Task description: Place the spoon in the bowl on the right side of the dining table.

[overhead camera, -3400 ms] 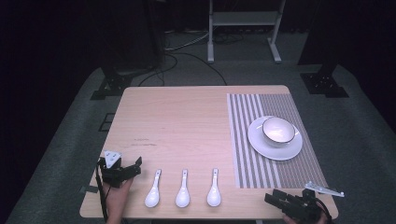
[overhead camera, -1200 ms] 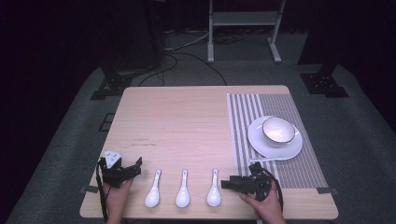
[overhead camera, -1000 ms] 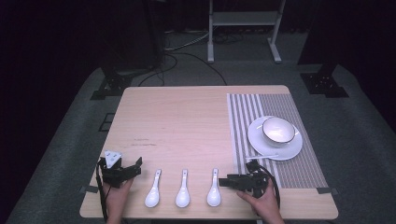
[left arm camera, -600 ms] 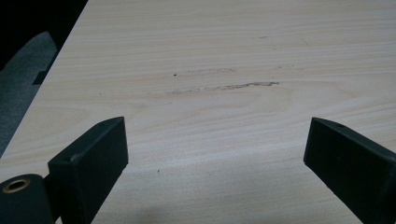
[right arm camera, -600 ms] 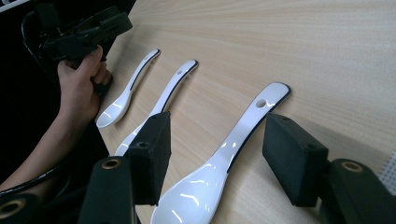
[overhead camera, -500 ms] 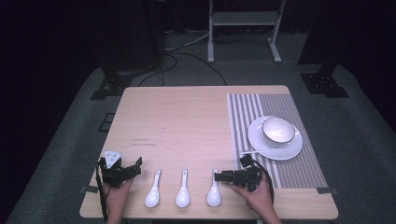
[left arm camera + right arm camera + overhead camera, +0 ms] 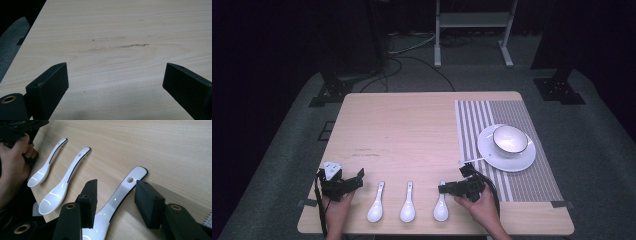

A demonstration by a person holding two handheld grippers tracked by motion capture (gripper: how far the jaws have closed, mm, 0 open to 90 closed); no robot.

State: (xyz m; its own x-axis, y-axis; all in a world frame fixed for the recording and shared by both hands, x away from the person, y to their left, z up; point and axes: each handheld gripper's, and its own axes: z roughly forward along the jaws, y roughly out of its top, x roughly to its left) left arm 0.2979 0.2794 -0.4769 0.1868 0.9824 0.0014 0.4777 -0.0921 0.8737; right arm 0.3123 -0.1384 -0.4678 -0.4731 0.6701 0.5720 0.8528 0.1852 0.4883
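Your right gripper (image 7: 113, 195) straddling the handle of the rightmost spoon (image 7: 117, 200), jaws just closing in, not yet pinching, your left gripper (image 7: 115, 82) resting spread wide over bare table (image 7: 125, 30)

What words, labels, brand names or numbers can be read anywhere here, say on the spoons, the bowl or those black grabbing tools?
None: no readable text stands on anything.
Three white spoons: plain, with only a dark rim line and a hole in the handle.
Bowl and plate: blank.
Striped mat: stripes only.
Left gripper and right gripper: bare black jaws, no marking legible.
Table: scuff marks only.
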